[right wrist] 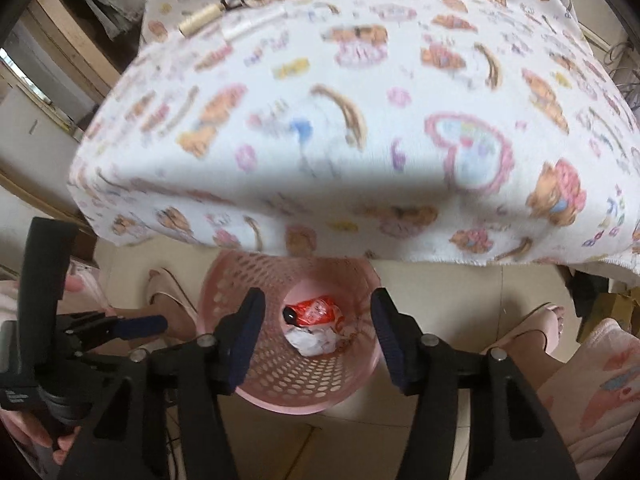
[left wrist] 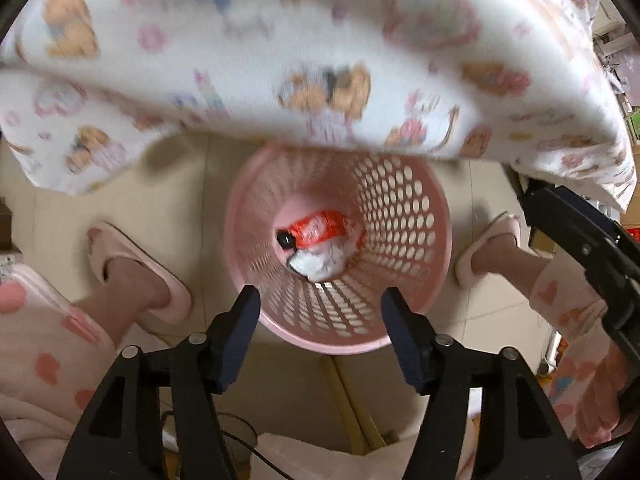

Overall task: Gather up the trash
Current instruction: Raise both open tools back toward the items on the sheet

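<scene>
A pink perforated trash basket [left wrist: 404,216] stands on the floor under the table edge; it also shows in the right wrist view [right wrist: 248,276]. At its bottom lie a red wrapper [left wrist: 320,228], a crumpled white paper [left wrist: 320,264] and a small black piece [left wrist: 286,239]. The right wrist view shows the same wrapper [right wrist: 316,310] and paper [right wrist: 314,340]. My left gripper [left wrist: 320,300] is open and empty above the basket's near rim. My right gripper [right wrist: 318,300] is open and empty above the basket mouth.
A table with a cartoon-print cloth [left wrist: 280,60] overhangs the basket; the cloth [right wrist: 320,120] carries a thread spool [right wrist: 198,18] and small items at its far end. Feet in pink slippers [left wrist: 136,272] [left wrist: 488,248] stand on both sides. The floor is beige tile.
</scene>
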Motion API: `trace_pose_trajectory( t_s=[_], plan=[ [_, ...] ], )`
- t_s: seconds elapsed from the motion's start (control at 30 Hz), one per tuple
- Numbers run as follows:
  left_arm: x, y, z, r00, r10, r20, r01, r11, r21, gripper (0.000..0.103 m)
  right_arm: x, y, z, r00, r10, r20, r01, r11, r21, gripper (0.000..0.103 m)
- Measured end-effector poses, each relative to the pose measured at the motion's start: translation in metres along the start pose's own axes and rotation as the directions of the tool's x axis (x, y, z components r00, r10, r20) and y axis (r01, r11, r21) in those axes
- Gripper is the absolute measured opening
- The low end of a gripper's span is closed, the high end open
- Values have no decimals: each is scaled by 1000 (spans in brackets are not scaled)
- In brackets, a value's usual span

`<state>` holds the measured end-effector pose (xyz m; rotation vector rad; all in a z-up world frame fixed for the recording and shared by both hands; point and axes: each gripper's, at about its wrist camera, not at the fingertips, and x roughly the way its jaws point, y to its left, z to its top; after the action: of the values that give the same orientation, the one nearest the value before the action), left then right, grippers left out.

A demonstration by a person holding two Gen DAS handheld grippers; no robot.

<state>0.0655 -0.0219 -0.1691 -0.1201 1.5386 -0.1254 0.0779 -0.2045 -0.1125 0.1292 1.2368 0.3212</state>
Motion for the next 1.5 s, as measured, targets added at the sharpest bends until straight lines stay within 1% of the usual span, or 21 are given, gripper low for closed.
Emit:
trace_pose_trajectory(
  t_s=[0.07, 0.1, 0.13, 0.2, 0.3, 0.4, 0.47, 0.53, 0.6, 0.7, 0.8, 0.9, 0.93, 1.0, 1.07, 1.13, 1.27, 1.33, 1.4, 1.47, 1.5],
  plan=[
    [-11, 1, 0, 999, 3, 37, -3, 1000, 6, 65, -10, 0, 2, 999, -9, 42, 9, 1000, -10, 62],
    [-16, 1, -1, 999, 0, 48, -1, 1000, 11, 66, -17, 3, 3, 998, -8, 68, 10, 1000, -26, 68],
    [-22, 0, -1, 998, -7, 61, 6, 1000, 17, 68, -22, 5, 3, 997, -3, 83, 6, 999, -42, 78],
    [-34, 0, -4, 995, -8, 104, 6, 1000, 27, 71, -36, 11, 4, 991, 16, 133, -6, 997, -76, 85],
    [-50, -1, -6, 982, 34, 185, -42, 998, 42, 76, -54, 13, 6, 978, 50, 200, -31, 995, -98, 90],
    [-66, 0, -8, 963, 53, 263, -67, 997, 46, 82, -67, 11, 6, 961, 37, 273, -12, 996, -92, 93],
    [-75, 1, -8, 949, 47, 311, -65, 997, 48, 89, -72, 9, 9, 952, 21, 305, 6, 996, -87, 93],
    [-81, 0, -6, 941, 36, 336, -61, 996, 63, 91, -73, 8, 11, 946, 0, 323, 28, 996, -83, 93],
    [-84, -2, -6, 933, 42, 358, -70, 995, 66, 92, -74, 6, 15, 939, -38, 341, 73, 993, -91, 93],
    [-95, -4, -8, 913, 48, 404, -87, 993, 79, 92, -79, 0, 17, 929, -46, 366, 80, 994, -78, 93],
    [-108, -6, -13, 878, 62, 475, -112, 991, 77, 93, -82, -2, 18, 925, -38, 378, 65, 996, -60, 93],
    [-122, -3, -16, 838, 96, 537, -145, 988, 49, 97, -85, 0, 17, 915, -62, 399, 94, 994, -61, 93],
    [-126, -3, -16, 828, 100, 552, -150, 988, 45, 100, -87, 1, 16, 903, -87, 421, 121, 991, -54, 93],
    [-132, -2, -15, 825, 92, 557, -143, 989, 48, 102, -99, 3, 12, 849, -161, 503, 198, 980, -20, 93],
    [-139, -2, -11, 826, 81, 558, -140, 988, 63, 102, -108, 6, 12, 830, -167, 533, 213, 977, -26, 93],
    [-150, -2, -4, 822, 100, 561, -156, 986, 54, 102, -114, 6, 14, 825, -154, 543, 200, 979, -26, 92],
    [-174, 3, 19, 807, 114, 580, -167, 985, 38, 102, -122, 13, 26, 836, -102, 540, 166, 984, -72, 89],
    [-187, 7, 32, 788, 117, 605, -177, 983, 41, 102, -123, 20, 31, 838, -85, 540, 161, 982, -95, 87],
    [-197, 12, 48, 754, 140, 642, -199, 980, 21, 102, -123, 28, 37, 838, -73, 541, 156, 982, -109, 86],
    [-202, 19, 58, 732, 191, 654, -221, 975, -37, 102, -119, 35, 45, 842, -60, 536, 143, 983, -114, 81],
    [-205, 24, 62, 729, 191, 657, -206, 977, -55, 102, -115, 39, 50, 847, -56, 528, 138, 984, -117, 74]
  ],
)
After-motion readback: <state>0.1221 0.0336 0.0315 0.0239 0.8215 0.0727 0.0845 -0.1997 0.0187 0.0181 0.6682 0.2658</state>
